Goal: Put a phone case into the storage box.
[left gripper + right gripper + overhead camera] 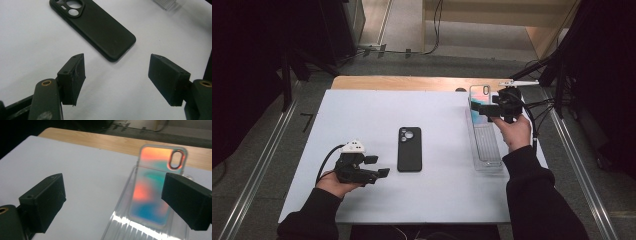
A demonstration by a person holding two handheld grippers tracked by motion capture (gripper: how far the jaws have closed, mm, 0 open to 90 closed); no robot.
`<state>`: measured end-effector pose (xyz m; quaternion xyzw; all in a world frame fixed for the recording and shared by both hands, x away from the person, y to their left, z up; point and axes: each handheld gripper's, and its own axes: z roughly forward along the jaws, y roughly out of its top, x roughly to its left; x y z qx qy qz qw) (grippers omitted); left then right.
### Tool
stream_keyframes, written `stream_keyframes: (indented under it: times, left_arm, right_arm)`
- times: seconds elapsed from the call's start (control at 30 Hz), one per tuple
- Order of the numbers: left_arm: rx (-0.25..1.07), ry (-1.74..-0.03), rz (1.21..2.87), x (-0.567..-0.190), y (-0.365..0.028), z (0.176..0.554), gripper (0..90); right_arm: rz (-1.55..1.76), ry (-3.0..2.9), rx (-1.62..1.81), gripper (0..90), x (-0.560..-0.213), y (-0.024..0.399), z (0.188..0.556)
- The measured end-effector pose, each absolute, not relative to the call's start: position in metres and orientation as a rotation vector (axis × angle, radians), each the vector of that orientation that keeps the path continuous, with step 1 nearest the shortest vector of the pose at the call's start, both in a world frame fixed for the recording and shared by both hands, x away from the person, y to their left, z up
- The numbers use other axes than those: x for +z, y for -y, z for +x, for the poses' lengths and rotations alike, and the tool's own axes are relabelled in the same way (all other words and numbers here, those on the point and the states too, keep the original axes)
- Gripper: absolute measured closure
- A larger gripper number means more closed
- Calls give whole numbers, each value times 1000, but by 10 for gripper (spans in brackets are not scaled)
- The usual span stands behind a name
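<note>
On the white bench (pixel 437 195) a black phone case (pixel 409 149) lies flat near the middle, camera cut-outs toward the far edge. The left hand-held gripper (pixel 379 167) rests low at the near left of the bench, just beside that case and apart from it; in the left gripper view its two black jaws stand spread with only bare bench between them, and the black phone case (pixel 96 26) lies ahead of the jaw tips.

Along the right side of the bench sits a long clear plastic tray (pixel 486 150). An iridescent phone case (pixel 477 100), orange and teal with an oval camera hole, leans at the tray's far end. The right hand-held gripper (pixel 483 109) is held up over that end of the tray. In the right gripper view its jaws are spread wide, the iridescent phone case (pixel 152 190) showing between them, nearer the right jaw, with no pad seen pressing on it
</note>
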<state>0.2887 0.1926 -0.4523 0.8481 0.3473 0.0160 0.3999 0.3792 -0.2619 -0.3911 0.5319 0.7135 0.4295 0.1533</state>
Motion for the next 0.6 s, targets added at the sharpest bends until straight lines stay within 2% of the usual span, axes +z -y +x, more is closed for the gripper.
stream_keyframes:
  times: [0.1, 0.33, 0.43, 0.6]
  left_arm:
    - [41, -880, 2148, -452, -194, 290, 304]
    - [26, -878, 2132, -450, -195, 293, 304]
    - [16, -881, 2126, -450, -195, 295, 303]
    - [7, -871, 2131, -449, -192, 295, 303]
  right_arm:
    - [1508, -2077, 1234, 147, -392, 259, 367]
    - [1439, -2178, 1261, 148, -394, 255, 338]
    - [1403, -2223, 1293, 187, -394, 254, 327]
    - [1325, -2304, 1329, 203, -399, 249, 312]
